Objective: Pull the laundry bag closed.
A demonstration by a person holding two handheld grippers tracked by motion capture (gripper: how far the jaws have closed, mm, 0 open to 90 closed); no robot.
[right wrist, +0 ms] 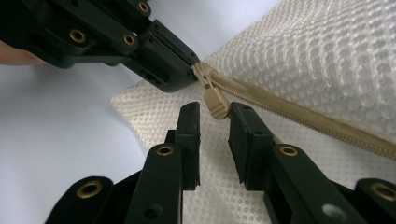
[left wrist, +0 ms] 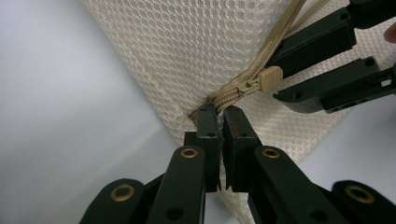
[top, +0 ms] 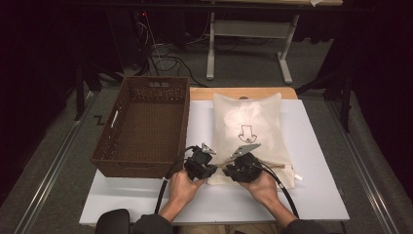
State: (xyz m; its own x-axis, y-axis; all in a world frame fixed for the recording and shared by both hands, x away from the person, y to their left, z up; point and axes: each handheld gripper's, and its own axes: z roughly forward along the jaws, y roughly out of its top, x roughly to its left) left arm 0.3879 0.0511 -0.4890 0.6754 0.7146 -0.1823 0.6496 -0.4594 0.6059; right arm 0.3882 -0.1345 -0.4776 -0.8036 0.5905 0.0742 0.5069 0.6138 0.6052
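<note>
Left gripper clamps the mesh bag corner; the zipper pull sits just ahead between the right gripper parted jaws, zipper running away rightward.

The high view is dim, dark at its edges and beyond the table, which is the one lit patch, with soft glare on the bag. Both gripper views are brighter and even; their near jaws are blurred, the mesh sharp

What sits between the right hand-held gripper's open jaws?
In the right gripper view, the beige plastic zipper pull of the cream mesh bag sits between the right hand-held gripper jaws, not yet pinched.
</note>
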